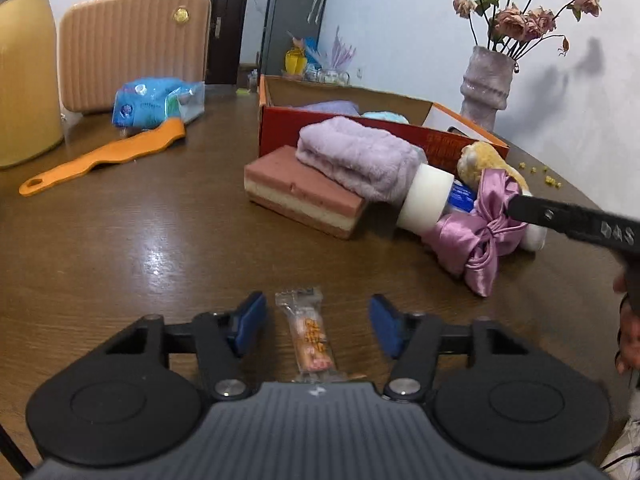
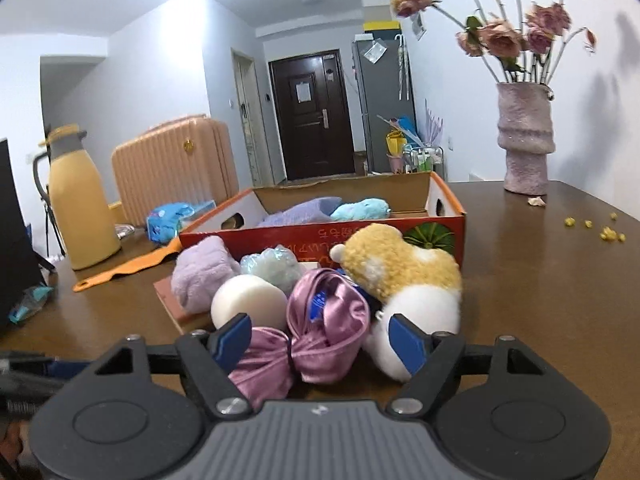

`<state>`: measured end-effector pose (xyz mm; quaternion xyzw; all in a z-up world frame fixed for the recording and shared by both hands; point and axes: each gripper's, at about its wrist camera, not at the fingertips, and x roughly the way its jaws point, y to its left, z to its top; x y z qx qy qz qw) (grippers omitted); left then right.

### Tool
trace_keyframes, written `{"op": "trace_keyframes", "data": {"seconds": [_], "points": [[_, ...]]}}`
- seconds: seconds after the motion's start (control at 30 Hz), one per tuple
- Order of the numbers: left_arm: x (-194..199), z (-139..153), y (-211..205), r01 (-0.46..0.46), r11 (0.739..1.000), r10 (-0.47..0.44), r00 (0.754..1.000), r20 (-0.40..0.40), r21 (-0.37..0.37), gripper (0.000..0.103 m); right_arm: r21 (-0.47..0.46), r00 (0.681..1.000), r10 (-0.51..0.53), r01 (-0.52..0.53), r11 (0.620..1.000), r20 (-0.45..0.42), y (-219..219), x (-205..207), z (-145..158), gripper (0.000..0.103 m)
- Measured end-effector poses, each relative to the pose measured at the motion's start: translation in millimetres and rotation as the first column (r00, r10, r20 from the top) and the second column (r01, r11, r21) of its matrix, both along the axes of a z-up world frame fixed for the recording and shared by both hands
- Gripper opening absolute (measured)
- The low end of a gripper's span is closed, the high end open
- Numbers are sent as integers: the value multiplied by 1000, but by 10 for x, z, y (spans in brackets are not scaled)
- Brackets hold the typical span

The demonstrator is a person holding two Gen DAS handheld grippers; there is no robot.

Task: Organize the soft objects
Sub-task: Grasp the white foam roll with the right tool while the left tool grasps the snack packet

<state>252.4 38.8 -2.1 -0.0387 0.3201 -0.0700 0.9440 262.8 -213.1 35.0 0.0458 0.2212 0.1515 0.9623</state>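
My right claw (image 2: 320, 340) gaped around the satin bow (image 2: 316, 336); my left claw (image 1: 318, 326) sat apart, empty. Slick satin might slip, or I could snag the plush toy (image 2: 404, 280).

The flask (image 1: 24, 60) was cut off at the frame's left edge; the box's (image 2: 446, 196) contents were partly hidden.

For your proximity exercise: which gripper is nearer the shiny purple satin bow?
Right. The right gripper has its open fingers around the shiny purple satin bow; the left gripper sits apart, straddling a wrapped snack.
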Motion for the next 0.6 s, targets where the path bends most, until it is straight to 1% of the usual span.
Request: {"op": "trace_keyframes", "data": {"seconds": [0.03, 0.07, 0.1, 0.13, 0.2, 0.27, 0.3, 0.37, 0.4, 0.43, 0.47, 0.53, 0.6], "points": [[-12, 4, 5, -17, 1000, 17, 1000, -4, 8, 52, -2, 1000, 0, 0, 1000, 0, 34, 25, 13, 74], [-31, 6, 19, -22, 1000, 22, 1000, -1, 0, 43, 10, 1000, 13, -13, 1000, 12, 58, 30, 36, 74], [-43, -4, 32, -12, 1000, 12, 1000, 4, -13, 27, 26, 999, 31, -31, 999, 22, 77, 31, 57, 74], [-42, -13, 27, -4, 1000, 4, 1000, 8, -13, 23, 37, 998, 50, -51, 998, 26, 106, 42, 74, 74], [-13, 0, -22, -1, 1000, 1, 1000, 2, 3, 23, 35, 995, 93, -95, 995, 40, 219, 97, 108, 73], [1, 19, -68, 7, 1000, -7, 1000, -7, -4, 21, 11, 991, 122, -123, 992, 57, 373, 179, 129, 66], [3, 27, -90, 7, 1000, -7, 1000, -10, -7, 21, -20, 992, 125, -125, 992, 34, 476, 255, 120, 62], [-41, 76, -141, -2, 1000, 2, 1000, 7, -3, 21, -78, 992, 125, -127, 989, -35, 664, 418, 65, 60], [-66, 105, -165, -4, 1000, 4, 1000, 19, -1, 21, -85, 991, 127, -131, 988, -51, 720, 485, 14, 56], [-96, 138, -186, -5, 1000, 5, 1000, 31, -1, 21, -91, 990, 124, -130, 987, -68, 766, 549, -46, 48], [-133, 177, -205, -5, 1000, 5, 999, 41, -2, 21, -70, 990, 120, -125, 990, -71, 772, 568, -80, 46], [-215, 247, -244, -7, 1000, 7, 998, 58, 3, 21, -12, 990, 122, -123, 992, -65, 732, 557, -75, 36], [-295, 306, -282, -1, 1000, 0, 997, 71, 6, 21, 15, 994, 103, -103, 995, -41, 672, 474, -21, 34]]}}
